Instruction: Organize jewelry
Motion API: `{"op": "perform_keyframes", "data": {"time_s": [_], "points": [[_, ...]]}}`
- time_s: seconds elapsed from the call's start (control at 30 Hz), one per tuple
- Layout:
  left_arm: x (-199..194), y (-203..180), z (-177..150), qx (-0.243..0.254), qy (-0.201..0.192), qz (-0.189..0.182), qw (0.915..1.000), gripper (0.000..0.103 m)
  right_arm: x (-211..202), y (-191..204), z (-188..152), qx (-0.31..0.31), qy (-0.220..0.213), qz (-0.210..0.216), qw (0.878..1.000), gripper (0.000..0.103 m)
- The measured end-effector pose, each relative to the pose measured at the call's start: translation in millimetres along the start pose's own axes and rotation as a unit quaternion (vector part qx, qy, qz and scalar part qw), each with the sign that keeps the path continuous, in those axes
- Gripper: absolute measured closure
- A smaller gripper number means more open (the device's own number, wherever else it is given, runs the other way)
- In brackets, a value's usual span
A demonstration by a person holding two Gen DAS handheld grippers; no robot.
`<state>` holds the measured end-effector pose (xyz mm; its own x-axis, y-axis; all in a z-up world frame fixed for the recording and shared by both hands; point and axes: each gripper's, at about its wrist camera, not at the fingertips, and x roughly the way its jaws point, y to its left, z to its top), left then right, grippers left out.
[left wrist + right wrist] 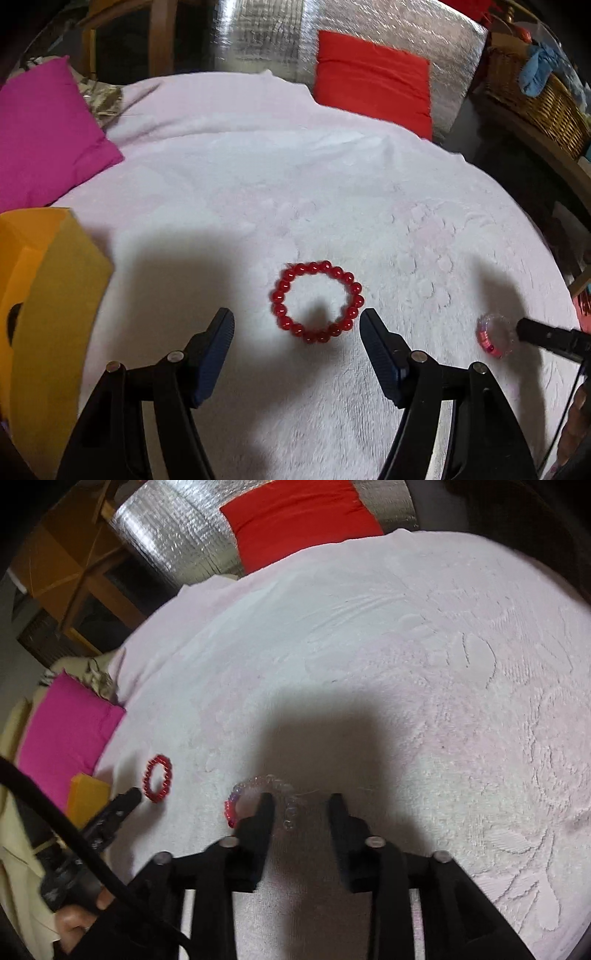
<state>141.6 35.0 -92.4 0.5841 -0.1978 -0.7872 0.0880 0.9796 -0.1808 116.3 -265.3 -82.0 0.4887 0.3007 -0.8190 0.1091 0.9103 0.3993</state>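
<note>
A pale pink fleecy blanket [332, 192] with a faint embossed flower pattern covers the bed. At its centre in the left wrist view lies a glossy deep-red bead bracelet [317, 302]. At three o'clock from it sits a clear bead bracelet [493, 335] shading to lilac and pinkish red on one side. The left tongs [297, 334] are black with dark blue ribbed pads [218, 350]; the right tongs [301, 806] are all black. At nine o'clock stands an orange-yellow box [44, 295], at ten o'clock a magenta cushion [48, 133], at one o'clock a red cushion [373, 79] against crinkled silver foil [266, 33]. A tan wicker basket [535, 99] holds blue cloth [539, 72].
</note>
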Motion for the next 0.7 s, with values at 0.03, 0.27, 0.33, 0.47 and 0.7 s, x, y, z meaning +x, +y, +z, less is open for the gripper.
{"op": "perform_keyframes", "data": {"time_s": [0.03, 0.27, 0.33, 0.47, 0.7], "points": [[4.0, -0.4, -0.8, 0.003, 0.008, -0.003, 1.0000, 0.059, -2.2, -3.4, 0.8, 0.004, -0.004, 0.002, 1.000, 0.063], [10.2, -11.8, -8.5, 0.031, 0.037, -0.037, 0.9981, 0.099, -3.4, -9.6, 0.9, 0.012, -0.003, 0.004, 1.000, 0.061], [6.2, -13.7, -11.4, 0.037, 0.046, -0.050, 0.9970, 0.099, -2.2, -6.8, 0.0, 0.009, -0.005, 0.000, 1.000, 0.061], [-4.9, -17.7, -22.8, 0.047, 0.067, -0.066, 0.9944, 0.099, -1.3, -4.8, -0.6, 0.004, -0.006, -0.006, 1.000, 0.061], [-30.6, 3.9, -29.3, 0.045, 0.022, -0.028, 0.9983, 0.094, -0.7, -8.0, -2.3, 0.012, -0.010, -0.001, 1.000, 0.060]]}}
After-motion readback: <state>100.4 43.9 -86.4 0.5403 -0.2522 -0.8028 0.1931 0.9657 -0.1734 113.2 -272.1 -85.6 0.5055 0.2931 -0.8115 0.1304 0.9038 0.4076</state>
